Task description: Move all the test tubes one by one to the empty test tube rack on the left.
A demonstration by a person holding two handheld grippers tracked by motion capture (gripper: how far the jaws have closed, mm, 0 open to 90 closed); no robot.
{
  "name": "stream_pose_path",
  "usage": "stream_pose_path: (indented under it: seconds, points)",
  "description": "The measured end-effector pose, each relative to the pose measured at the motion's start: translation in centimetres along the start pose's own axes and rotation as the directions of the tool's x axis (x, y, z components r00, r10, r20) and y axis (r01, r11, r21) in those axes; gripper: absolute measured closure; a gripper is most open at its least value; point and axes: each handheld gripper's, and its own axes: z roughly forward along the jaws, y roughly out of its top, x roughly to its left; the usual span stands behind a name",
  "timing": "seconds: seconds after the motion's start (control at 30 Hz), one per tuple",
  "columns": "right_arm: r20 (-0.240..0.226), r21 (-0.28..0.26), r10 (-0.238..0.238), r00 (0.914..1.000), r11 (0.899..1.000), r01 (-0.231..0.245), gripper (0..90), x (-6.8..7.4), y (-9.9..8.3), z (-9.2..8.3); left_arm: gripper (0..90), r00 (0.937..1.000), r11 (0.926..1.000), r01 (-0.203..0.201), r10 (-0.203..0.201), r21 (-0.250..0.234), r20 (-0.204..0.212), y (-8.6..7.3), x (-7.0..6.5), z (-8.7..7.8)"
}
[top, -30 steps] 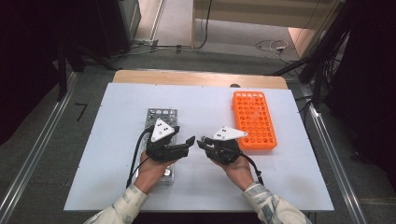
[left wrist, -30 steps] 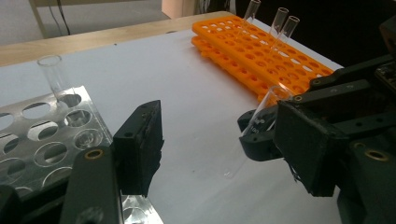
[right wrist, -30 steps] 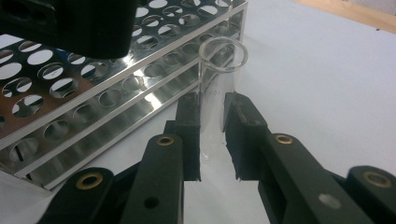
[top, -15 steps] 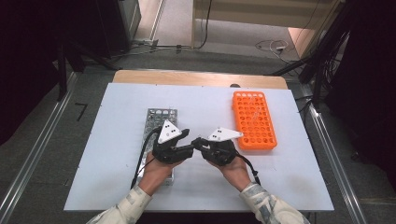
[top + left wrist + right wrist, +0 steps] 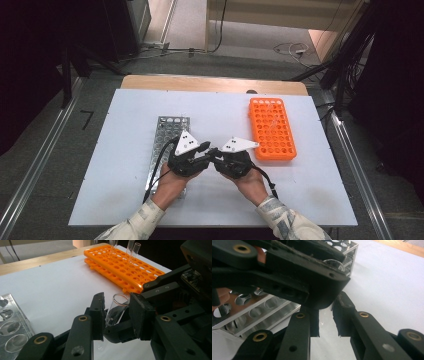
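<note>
A clear test tube (image 5: 115, 311) stands tilted between the jaws of my left gripper (image 5: 116, 315), open rim up. Those jaws have just been closing, and their pads now lie against the glass. My right gripper (image 5: 325, 321) is shut on the tube's lower part, just below the other gripper's broad black jaw. In the high view the left gripper (image 5: 209, 152) and the right gripper (image 5: 216, 158) meet tip to tip over the middle of the white table (image 5: 125, 165). The tube's rim (image 5: 334, 263) peeks out above that jaw.
An orange tube rack (image 5: 272, 130) lies at the right, with a few clear tubes (image 5: 132, 248) standing at its far end. A metal rack (image 5: 170, 132) with round holes lies under my left hand. Dark floor and cables surround the table.
The left gripper has moved right to meet the right gripper, and its jaws have closed in round the tube. The right hand has stayed put.
</note>
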Motion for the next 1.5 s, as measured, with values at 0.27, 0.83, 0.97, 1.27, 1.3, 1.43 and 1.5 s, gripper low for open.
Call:
stream_pose_path:
  seconds: [0.27, 0.83, 0.97, 1.27, 1.3, 1.43, 1.5]
  points:
    - [-0.001, 0.001, 0.000, 1.0000, 1.000, 0.000, 73.4, 0.0, 0.0, 0.0, 71.3, 0.9999, 1.0000, -0.008, 0.008, -0.005, -0.010, 0.0, 0.0, 0.1]
    - [-0.003, -0.009, 0.011, 0.9999, 1.000, -0.011, 66.1, -0.2, 0.0, -0.2, 75.6, 0.9993, 0.9997, -0.006, 0.005, -0.023, -0.036, 0.2, 0.4, 0.0]
    - [-0.019, -0.010, 0.027, 0.9994, 1.000, -0.027, 52.0, -0.5, 0.0, -0.3, 75.6, 0.9989, 0.9995, 0.009, -0.011, -0.030, -0.046, 0.4, 1.0, -0.2]
    - [-0.013, -0.003, 0.043, 0.9990, 0.999, -0.043, 35.9, -0.8, 0.0, -0.3, 75.6, 0.9971, 0.9985, 0.031, -0.034, -0.046, -0.068, 1.3, 2.0, -0.3]
    - [-0.014, -0.003, 0.043, 0.9990, 0.999, -0.043, 35.7, -0.8, 0.0, -0.3, 75.6, 0.9968, 0.9981, 0.037, -0.040, -0.050, -0.070, 1.5, 2.2, -0.3]
    - [-0.010, -0.003, 0.051, 0.9987, 0.999, -0.051, 34.5, -1.0, 0.0, -0.4, 75.6, 0.9945, 0.9967, 0.053, -0.059, -0.060, -0.086, 2.0, 3.0, -0.5]
    - [-0.007, -0.002, 0.049, 0.9988, 0.999, -0.049, 34.4, -1.1, 0.0, -0.4, 75.6, 0.9930, 0.9955, 0.062, -0.069, -0.072, -0.096, 2.2, 3.5, -0.7]
